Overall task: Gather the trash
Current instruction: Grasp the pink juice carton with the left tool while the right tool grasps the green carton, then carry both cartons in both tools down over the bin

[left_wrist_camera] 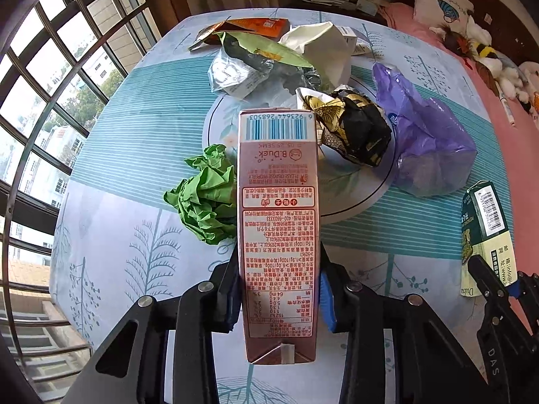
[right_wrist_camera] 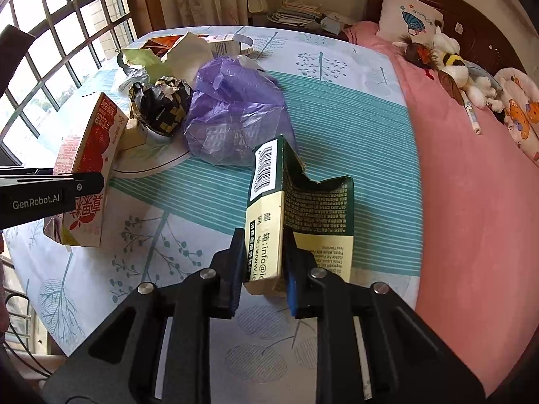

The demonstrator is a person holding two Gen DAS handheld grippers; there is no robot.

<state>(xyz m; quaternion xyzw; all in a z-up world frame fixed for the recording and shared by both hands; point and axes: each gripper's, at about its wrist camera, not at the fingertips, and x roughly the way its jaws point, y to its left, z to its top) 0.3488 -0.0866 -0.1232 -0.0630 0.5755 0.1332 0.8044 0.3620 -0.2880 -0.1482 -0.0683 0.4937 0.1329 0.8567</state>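
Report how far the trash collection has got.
Done: no bin or bag of collected trash shows, so nothing looks deposited.

In hand: the left gripper is shut on the pink milk carton; the right gripper is shut on the torn green-and-cream box.

Left: the crumpled green paper, black-and-gold wrapper ball, purple plastic bag, silver foil wrapper, white crumpled paper and orange packet.
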